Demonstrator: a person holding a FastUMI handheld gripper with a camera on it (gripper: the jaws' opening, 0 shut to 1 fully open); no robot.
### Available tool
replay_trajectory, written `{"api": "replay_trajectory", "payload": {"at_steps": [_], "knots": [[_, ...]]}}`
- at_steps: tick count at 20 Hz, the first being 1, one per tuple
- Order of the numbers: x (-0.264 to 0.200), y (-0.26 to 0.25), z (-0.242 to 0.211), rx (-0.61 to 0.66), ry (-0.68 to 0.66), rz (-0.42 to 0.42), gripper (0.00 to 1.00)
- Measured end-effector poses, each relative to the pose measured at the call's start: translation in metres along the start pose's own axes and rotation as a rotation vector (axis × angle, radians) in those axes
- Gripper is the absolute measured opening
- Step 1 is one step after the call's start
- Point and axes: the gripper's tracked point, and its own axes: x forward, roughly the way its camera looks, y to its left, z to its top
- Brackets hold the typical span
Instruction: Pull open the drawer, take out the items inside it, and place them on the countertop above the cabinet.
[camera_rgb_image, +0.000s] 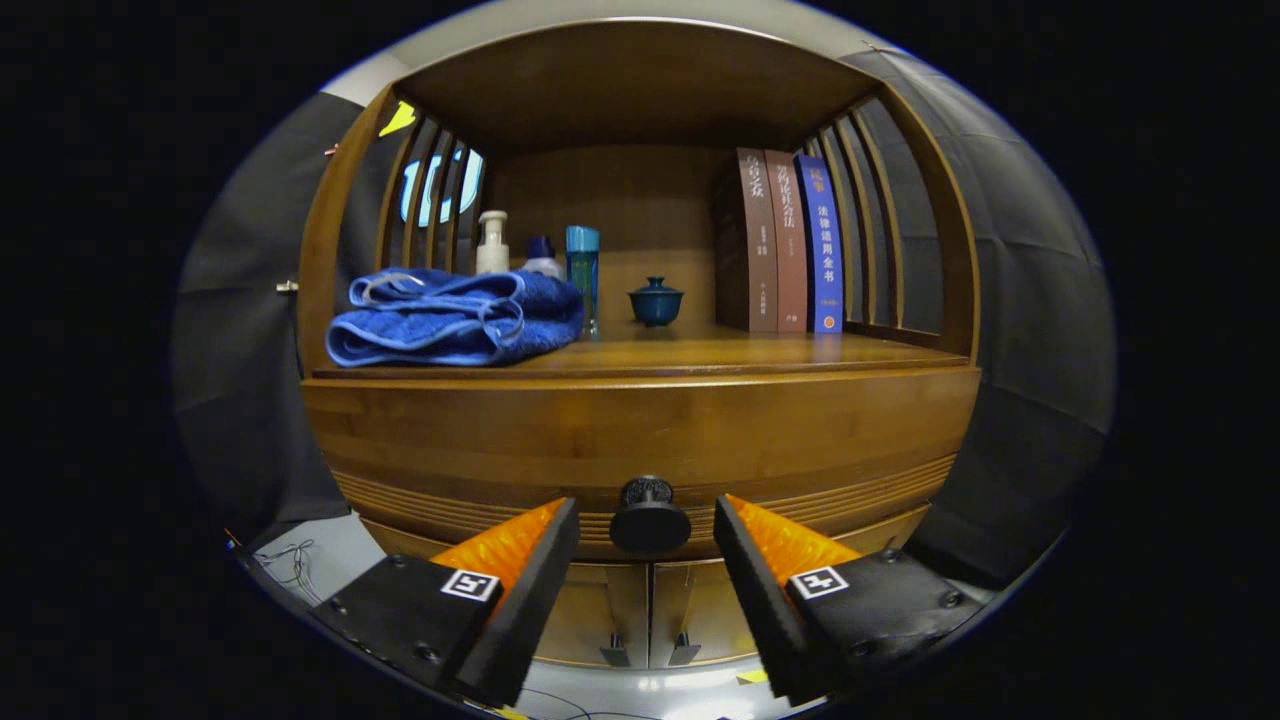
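The wooden cabinet (640, 420) has its drawer (640, 440) closed, so whatever lies inside is hidden. Its single round dark knob (650, 518) sits between the fingertips of the gripper (647, 520), whose fingers stand apart, touching nothing. On the countertop (760, 352) above lie one folded blue towel (455, 316), three bottles (583, 262) partly hidden behind it, three upright books (790, 240) and one small lidded blue cup (656, 301).

Wooden slatted cabinet (640, 420), black cloth wall (1020, 300), pale grey floor (330, 560)
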Motion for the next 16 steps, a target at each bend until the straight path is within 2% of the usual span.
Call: {"api": "replay_trajectory", "payload": {"at_steps": [1,6,11,16], "knots": [[0.003,0.000,-0.002,0.006,0.004,0.005,0.85],[0.010,-0.002,-0.003,-0.013,-0.022,0.003,0.40],[0.003,-0.004,-0.004,-0.014,-0.028,0.003,0.39],[-0.033,-0.006,-0.010,0.015,-0.024,0.017,0.39]]}}
